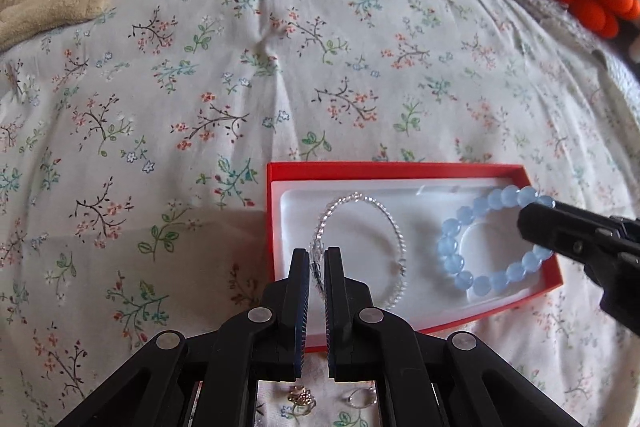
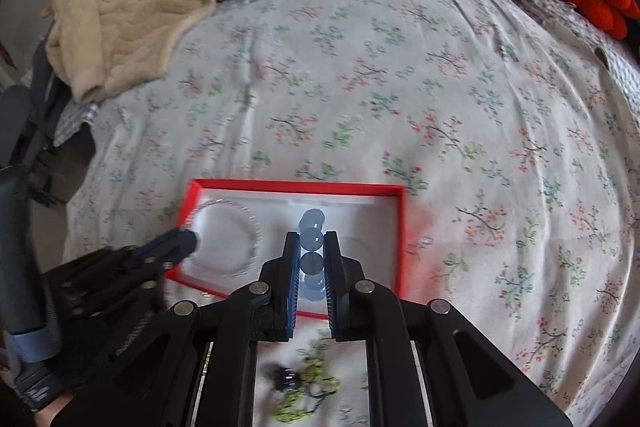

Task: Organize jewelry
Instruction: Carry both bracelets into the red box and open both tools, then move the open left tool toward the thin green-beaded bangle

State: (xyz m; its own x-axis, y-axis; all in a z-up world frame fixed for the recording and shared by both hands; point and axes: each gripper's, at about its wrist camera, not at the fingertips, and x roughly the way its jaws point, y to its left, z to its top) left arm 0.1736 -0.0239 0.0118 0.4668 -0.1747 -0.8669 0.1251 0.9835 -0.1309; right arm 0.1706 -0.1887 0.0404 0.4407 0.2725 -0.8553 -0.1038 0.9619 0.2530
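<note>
Currently left gripper [image 1: 317, 263] pinches clear bracelet [image 1: 394, 227], right gripper [image 2: 312, 247] pinches blue bracelet [image 1: 456, 247], both over the red box [image 1: 360, 171]: lower flat, release gently.

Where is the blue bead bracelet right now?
The blue bead bracelet lies in the right half of the red box, beside the clear bracelet, pinched by the right gripper.

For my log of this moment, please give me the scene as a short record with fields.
surface: floral bedspread
container: red box, white lining
left gripper: shut on clear bead bracelet
right gripper: shut on blue bead bracelet
bracelets: both in the box, side by side
outside box: small rings
</note>
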